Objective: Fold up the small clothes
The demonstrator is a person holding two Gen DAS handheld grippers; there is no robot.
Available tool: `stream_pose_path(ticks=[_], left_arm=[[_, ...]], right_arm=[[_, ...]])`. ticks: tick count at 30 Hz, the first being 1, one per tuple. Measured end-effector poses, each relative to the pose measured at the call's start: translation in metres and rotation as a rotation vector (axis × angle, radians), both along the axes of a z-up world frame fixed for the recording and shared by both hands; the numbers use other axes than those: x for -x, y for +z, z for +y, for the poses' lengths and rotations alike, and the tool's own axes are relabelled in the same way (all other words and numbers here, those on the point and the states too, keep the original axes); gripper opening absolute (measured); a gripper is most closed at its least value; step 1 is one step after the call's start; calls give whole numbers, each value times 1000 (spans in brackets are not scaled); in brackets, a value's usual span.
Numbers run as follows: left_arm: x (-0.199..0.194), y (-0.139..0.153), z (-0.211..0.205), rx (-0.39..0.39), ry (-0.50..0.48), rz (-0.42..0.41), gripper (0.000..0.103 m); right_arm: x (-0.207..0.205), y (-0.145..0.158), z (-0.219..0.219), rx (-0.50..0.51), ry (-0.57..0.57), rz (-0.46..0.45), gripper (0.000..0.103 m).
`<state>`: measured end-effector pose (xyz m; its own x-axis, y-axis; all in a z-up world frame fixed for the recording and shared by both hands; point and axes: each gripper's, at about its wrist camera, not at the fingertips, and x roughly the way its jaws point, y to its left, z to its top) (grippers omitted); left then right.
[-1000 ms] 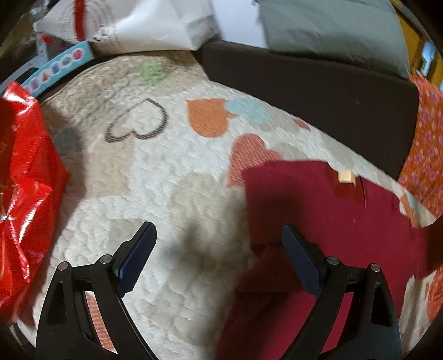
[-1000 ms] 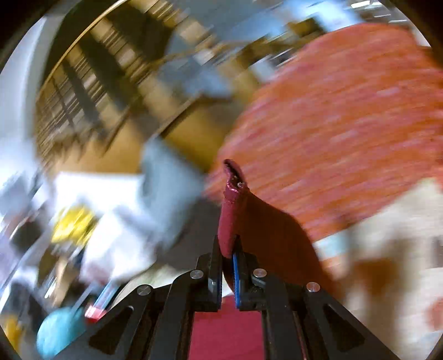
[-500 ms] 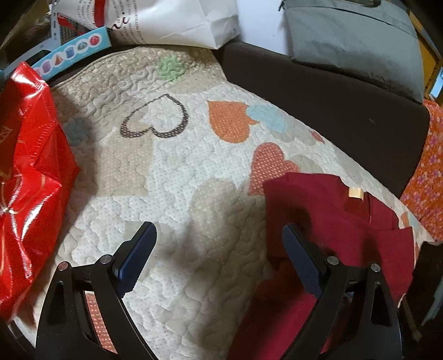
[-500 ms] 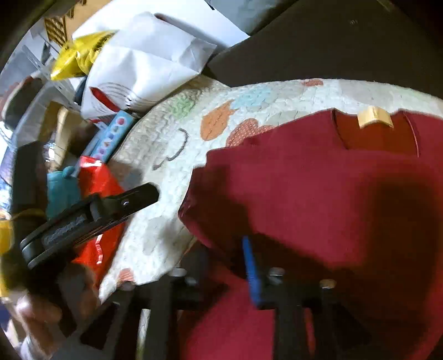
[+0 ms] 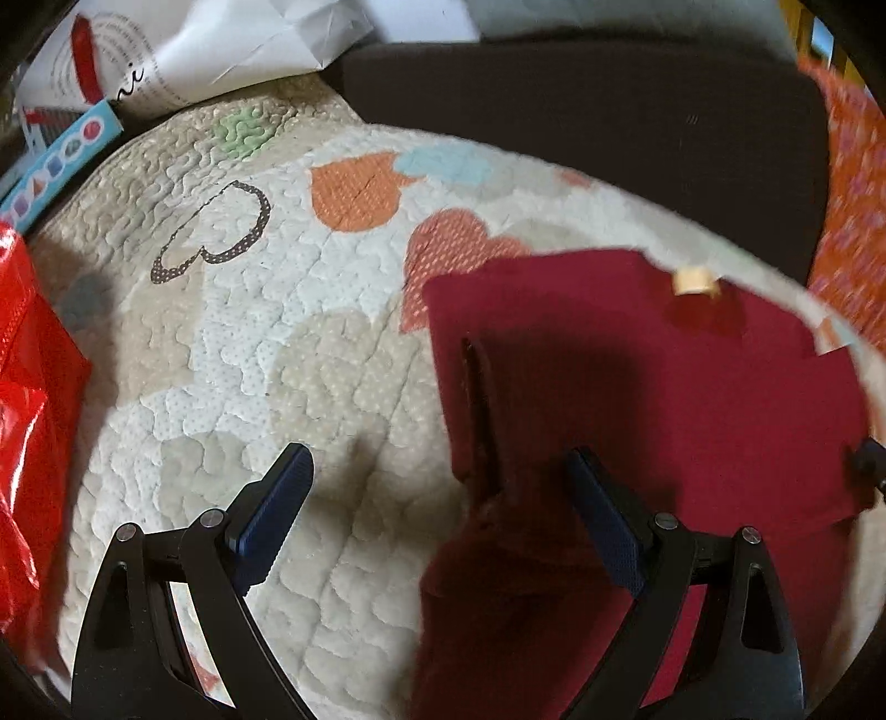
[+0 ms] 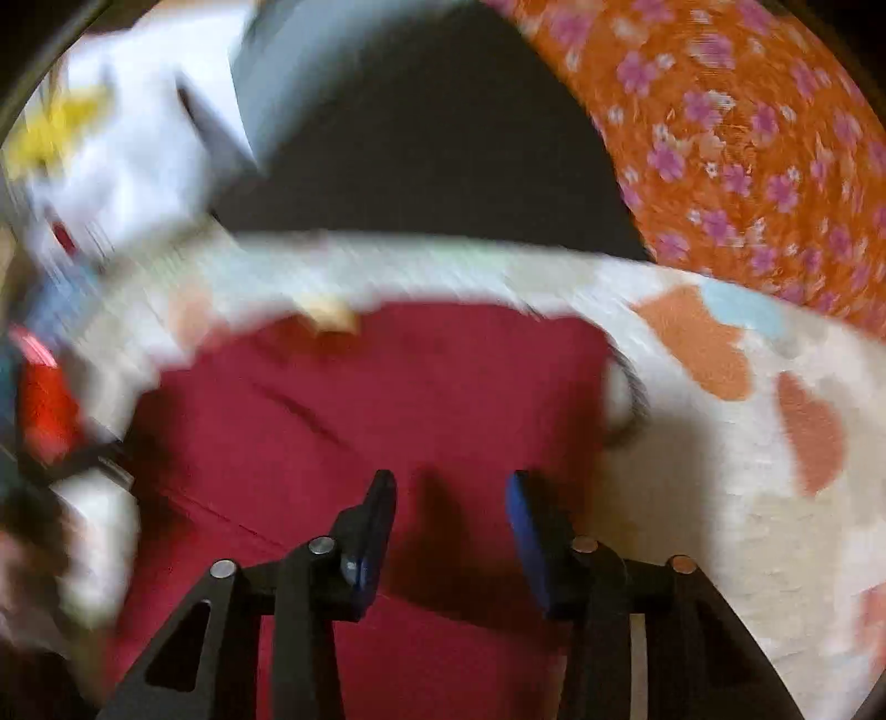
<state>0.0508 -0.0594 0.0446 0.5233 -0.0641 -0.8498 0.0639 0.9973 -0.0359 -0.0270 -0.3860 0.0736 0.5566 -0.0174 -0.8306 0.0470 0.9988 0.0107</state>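
Observation:
A small dark red shirt (image 5: pixel 637 387) with a tan neck label (image 5: pixel 692 281) lies flat on a quilted heart-pattern mat (image 5: pixel 249 343). Its left side is folded over the body. My left gripper (image 5: pixel 437 498) is open and empty, just above the shirt's left edge; its right finger hangs over the cloth. In the blurred right wrist view the shirt (image 6: pixel 387 399) fills the middle. My right gripper (image 6: pixel 451 515) is open and empty, low over the shirt's right part.
A red plastic bag (image 5: pixel 33 443) lies at the mat's left edge. A white paper bag (image 5: pixel 221 44) and a blue box (image 5: pixel 61 166) sit behind the mat. A dark brown cushion (image 5: pixel 581 127) and an orange floral cloth (image 6: pixel 747 138) border the far side.
My right gripper held a fold of the shirt up, laid it across the body and has opened. The shirt now lies flat. My left gripper stayed open and shifted slightly.

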Motion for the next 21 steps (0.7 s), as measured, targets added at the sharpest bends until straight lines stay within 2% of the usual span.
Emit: stream_pose_path(ticks=[1,2,4,6,8,10,12,14,17,21], left_arm=[[-3,-4,0,6,5,2,94],[-5,-6,2,17,7,-1,94],[-7,-9,2,11,14,-6,94],[-5,-8,2,5,22,-8,94],[-2,-3,0,4,12,-14,93],[0,-2,-3,-22,-1,-34,93],[-1,-6,-7,-37,-12,-36,93],[-1,-8,-4,-8,-9,-17,93],[6,0,10,41,5,7,93],[27,10,36,112,3,38,93]], right_arm=[[-4,-16,0,117,-21,52,32],[-2,-22,-5,128,-19,52,31],[8,-19,-21,52,-46,11,30],[17,-8,-25,26,-72,-9,30],[31,4,-23,8,-51,-50,30],[34,-1,-15,33,-25,-27,30],[23,-25,-13,103,-56,46,32],[21,-31,-19,49,-81,15,34],[35,-16,-33,-88,-141,-1,34],[72,3,-31,-137,-94,-17,36]])
